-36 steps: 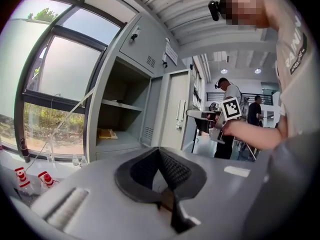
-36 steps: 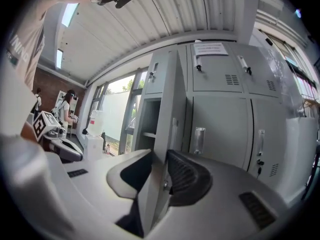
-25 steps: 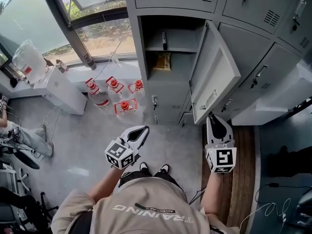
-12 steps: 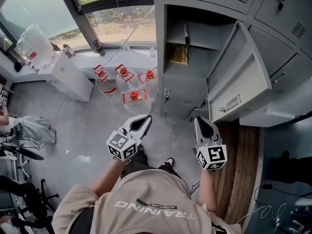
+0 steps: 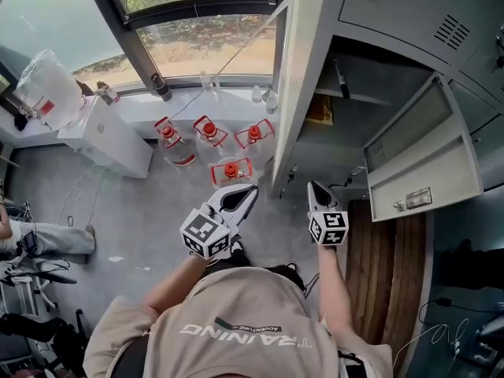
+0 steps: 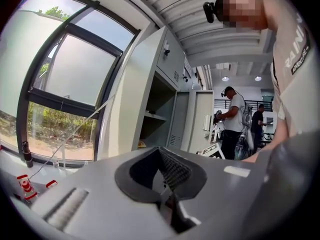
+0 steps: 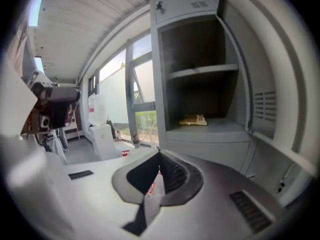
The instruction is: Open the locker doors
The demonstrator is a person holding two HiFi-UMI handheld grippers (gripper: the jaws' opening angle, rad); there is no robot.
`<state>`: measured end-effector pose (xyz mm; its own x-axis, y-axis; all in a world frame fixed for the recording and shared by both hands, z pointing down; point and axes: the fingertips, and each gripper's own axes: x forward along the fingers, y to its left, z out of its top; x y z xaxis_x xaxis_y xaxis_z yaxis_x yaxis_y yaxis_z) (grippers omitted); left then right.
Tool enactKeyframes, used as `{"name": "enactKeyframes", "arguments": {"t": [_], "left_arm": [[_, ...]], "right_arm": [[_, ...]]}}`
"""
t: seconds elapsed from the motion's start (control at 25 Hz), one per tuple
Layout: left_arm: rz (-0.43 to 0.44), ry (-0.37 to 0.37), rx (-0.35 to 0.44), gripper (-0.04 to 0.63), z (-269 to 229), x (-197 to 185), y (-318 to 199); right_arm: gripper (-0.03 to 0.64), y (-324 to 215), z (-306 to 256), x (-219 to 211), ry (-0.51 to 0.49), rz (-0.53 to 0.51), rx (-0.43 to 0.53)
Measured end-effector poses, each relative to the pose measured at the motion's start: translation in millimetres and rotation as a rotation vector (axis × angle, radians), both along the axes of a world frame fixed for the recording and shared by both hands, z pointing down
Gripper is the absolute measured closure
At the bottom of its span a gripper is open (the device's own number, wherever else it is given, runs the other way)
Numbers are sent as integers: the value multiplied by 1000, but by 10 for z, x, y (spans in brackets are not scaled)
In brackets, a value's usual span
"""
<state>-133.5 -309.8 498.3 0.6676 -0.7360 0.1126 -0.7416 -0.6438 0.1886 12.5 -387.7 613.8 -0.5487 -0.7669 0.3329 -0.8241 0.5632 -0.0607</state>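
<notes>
Both closed, empty: left hand-held gripper (image 5: 246, 194), right hand-held gripper (image 5: 314, 187). Door (image 5: 429, 148) open; looks thin steel, stiff, swings light. Take doors at handle (image 5: 413, 201).

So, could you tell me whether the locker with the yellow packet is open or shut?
Open: its door stands swung out, baring the shelf and yellow packet inside.

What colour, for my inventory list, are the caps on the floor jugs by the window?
Red caps, clearest in the head view.
</notes>
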Motion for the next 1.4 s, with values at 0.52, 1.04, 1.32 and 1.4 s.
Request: {"name": "enactKeyframes", "arguments": {"t": [0.52, 1.04, 1.32, 1.4], "left_arm": [[68, -72, -71, 588, 421, -177, -791], [35, -131, -121, 588, 667, -258, -1269], [35, -122, -136, 588, 652, -332, -1126], [45, -119, -144, 588, 665, -351, -1039]], "right_arm": [[604, -878, 1869, -473, 182, -40, -187], [517, -1192, 2304, -563, 161, -60, -248], [517, -763, 2295, -442, 185, -78, -302], [517, -512, 2294, -341, 185, -59, -313]]}}
